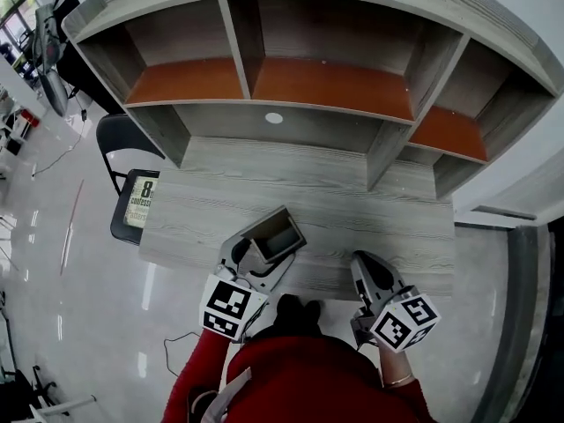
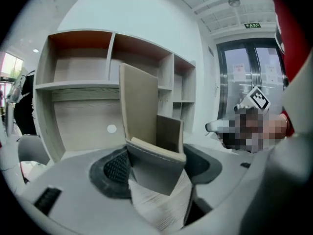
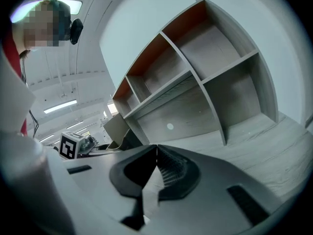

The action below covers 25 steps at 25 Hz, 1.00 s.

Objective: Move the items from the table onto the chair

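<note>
As left gripper (image 1: 256,258) clamps book (image 1: 275,234) | chair (image 1: 121,137) beside desk (image 1: 352,210) bears booklet (image 1: 141,203)

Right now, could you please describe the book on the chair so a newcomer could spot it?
Left of the grey wooden desk stands a black chair; the book lies flat on its seat. Its pale cover bears a large dark 8, unlike the grey-covered book gripped in the left gripper.

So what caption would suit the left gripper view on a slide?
The left claw grips a thick grey-covered book, its cover standing open, in front of a wooden shelf unit.
</note>
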### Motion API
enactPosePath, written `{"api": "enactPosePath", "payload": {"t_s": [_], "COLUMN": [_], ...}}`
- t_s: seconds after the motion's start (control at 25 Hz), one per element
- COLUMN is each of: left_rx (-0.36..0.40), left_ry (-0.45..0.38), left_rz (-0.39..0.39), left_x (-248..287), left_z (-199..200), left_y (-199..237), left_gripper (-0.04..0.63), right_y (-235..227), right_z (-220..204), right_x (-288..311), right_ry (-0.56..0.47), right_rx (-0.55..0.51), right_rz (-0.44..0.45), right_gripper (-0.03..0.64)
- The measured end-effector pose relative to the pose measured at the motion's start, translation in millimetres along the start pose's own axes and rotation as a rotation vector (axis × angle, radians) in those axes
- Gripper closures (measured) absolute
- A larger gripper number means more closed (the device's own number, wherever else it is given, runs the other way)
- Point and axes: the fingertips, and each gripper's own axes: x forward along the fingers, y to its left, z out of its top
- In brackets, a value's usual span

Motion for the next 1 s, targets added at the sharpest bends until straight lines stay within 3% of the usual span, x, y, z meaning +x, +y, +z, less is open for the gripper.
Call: {"api": "enactPosePath", "payload": {"t_s": [0.28,0.6,1.0], "left_rx": [-0.078,-0.187,-0.288], "left_ry": [0.055,0.059,0.035], "left_rz": [0.207,0.489,0.673], "left_x": [-52.0,-158.7,-304.2], "left_z": [-31.3,-59.6,-124.8], "left_y": [19.8,85.0,175.1], "left_gripper": [0.275,0.275,0.275], "right_y": [39.6,137.7,303.6], "right_z": [-12.9,-37.1,-116.0], "right_x": [22.5,77.3,169.6], "right_ry": [0.060,0.158,0.263], "right_rx": [-0.034,-0.089,-0.168], "right_rz": [0.171,0.413,0.552], "right_gripper": [0.601,0.601,0.601]}}
